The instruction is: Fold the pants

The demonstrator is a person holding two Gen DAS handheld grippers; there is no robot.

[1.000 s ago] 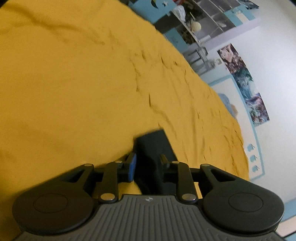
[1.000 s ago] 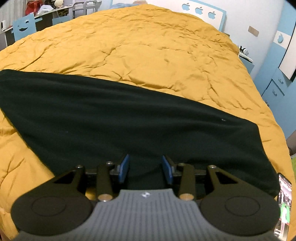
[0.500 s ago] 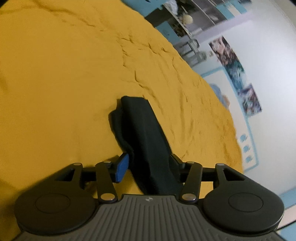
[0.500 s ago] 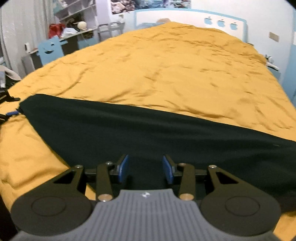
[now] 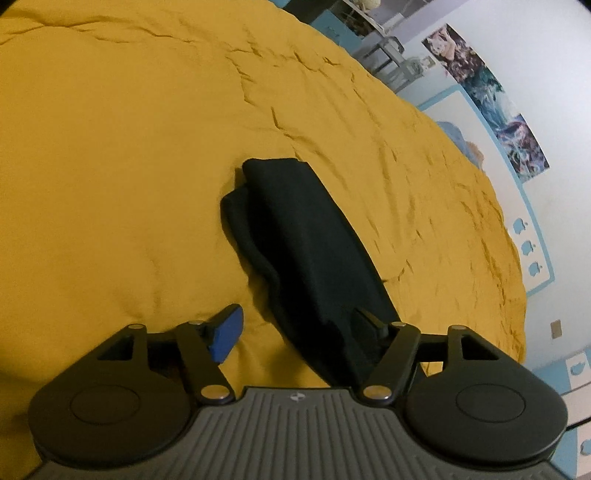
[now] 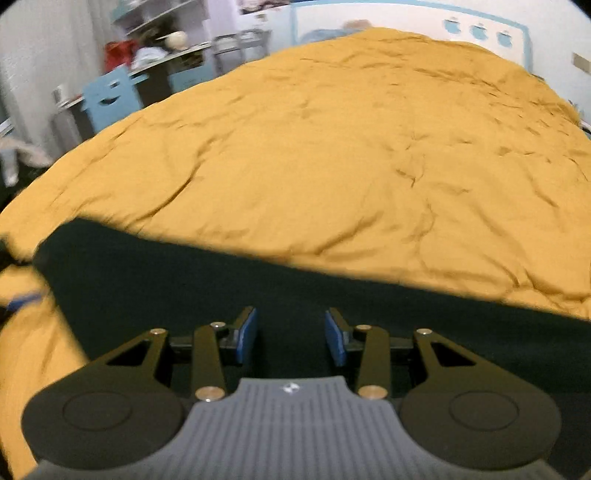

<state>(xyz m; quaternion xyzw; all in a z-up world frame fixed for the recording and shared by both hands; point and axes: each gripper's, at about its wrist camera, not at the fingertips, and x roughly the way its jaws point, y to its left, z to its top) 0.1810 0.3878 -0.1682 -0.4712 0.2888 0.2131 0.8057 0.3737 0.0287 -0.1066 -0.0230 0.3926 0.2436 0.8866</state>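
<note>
Dark pants lie folded lengthwise on a yellow bed cover. In the left wrist view one end of them shows as a narrow strip, its layers slightly offset. My left gripper is open over that end, the cloth running between the fingers and under the right one. In the right wrist view the pants stretch across as a long dark band. My right gripper is open just above the band, holding nothing. The left gripper's blue pad shows at that view's left edge.
The yellow cover fills most of both views. Beyond the bed are a blue chair, cluttered shelves and a white-and-blue headboard. Posters hang on the wall.
My left gripper has opened wide and pulled back, leaving the pants end lying on the cover. My right gripper has swung left along the band and stayed open.
</note>
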